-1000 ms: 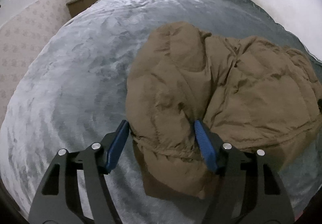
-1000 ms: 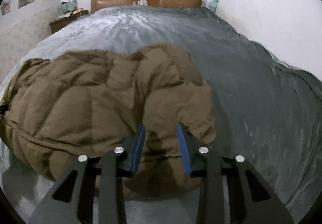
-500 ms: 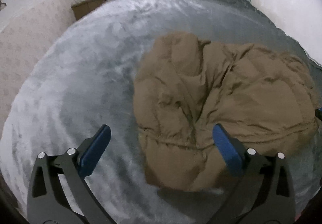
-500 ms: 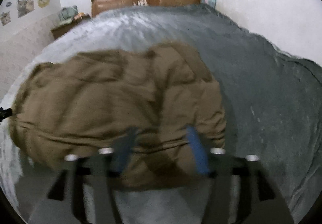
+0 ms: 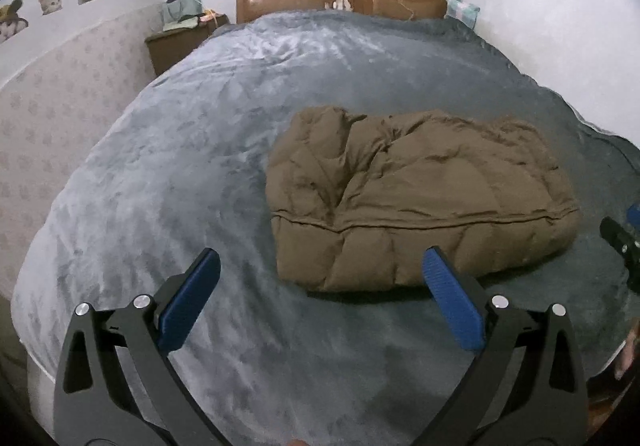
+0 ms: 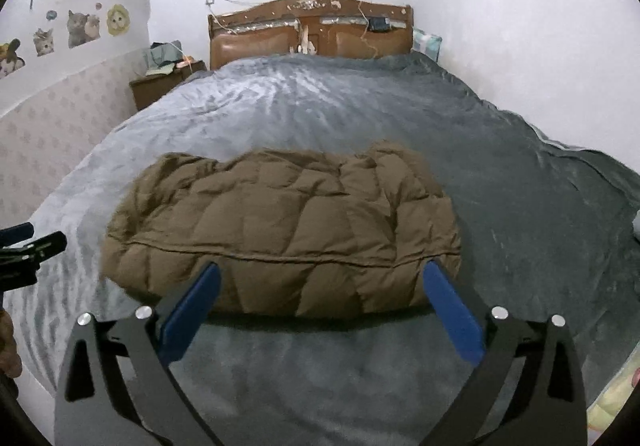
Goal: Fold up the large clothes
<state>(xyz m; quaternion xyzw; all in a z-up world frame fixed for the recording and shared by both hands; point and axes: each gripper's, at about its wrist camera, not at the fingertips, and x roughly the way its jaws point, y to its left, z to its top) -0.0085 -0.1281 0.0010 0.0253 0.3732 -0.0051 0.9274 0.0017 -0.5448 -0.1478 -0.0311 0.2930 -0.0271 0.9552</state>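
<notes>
Brown jacket (image 5: 420, 197) beyond spread fingers (image 5: 188, 302).

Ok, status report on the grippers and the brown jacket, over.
Left gripper open, empty. Right gripper open, empty. Brown jacket folded on grey blanket, untouched. Nothing in the way.

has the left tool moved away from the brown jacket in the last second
Yes. The left tool opened and backed off the brown jacket, toward the bed's foot.

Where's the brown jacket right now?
The brown jacket lies folded on the grey bed cover, ahead of both open grippers, right of centre in the left wrist view and near the foot of the bed.
</notes>
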